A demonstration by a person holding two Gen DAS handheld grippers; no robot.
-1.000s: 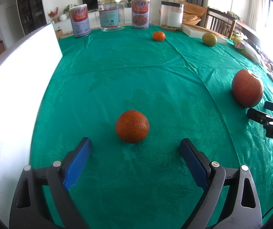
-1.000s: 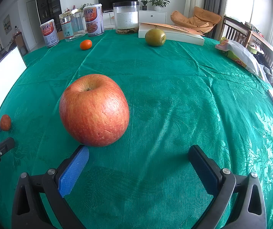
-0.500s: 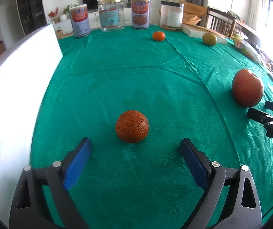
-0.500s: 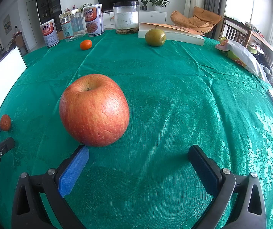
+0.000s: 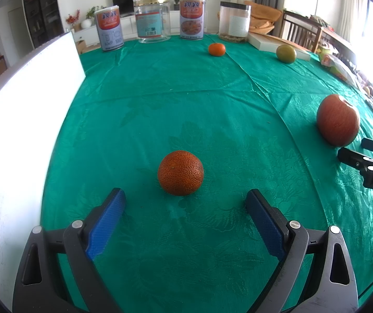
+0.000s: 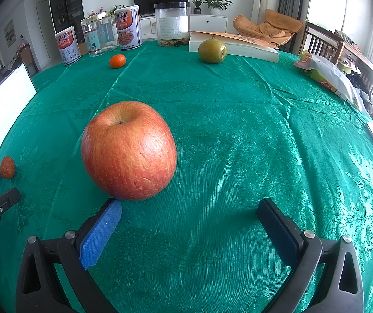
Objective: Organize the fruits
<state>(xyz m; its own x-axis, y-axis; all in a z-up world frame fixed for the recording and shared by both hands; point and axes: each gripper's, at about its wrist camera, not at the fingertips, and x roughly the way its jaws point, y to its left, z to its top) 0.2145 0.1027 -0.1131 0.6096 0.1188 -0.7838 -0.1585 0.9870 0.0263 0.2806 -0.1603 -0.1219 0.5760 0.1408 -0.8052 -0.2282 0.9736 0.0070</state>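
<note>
Apple (image 6: 128, 150) just ahead of wide-open empty right claw (image 6: 189, 211), orange (image 5: 180, 173) before wide-open empty left claw (image 5: 185, 201)

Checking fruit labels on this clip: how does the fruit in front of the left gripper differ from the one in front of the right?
The orange is smaller, with dark pitted skin; the apple is larger, smooth, red-yellow with a stem dimple. The orange sits centred ahead of the left gripper; the apple sits left of the right gripper's centre. Both rest on the green tablecloth.
</note>
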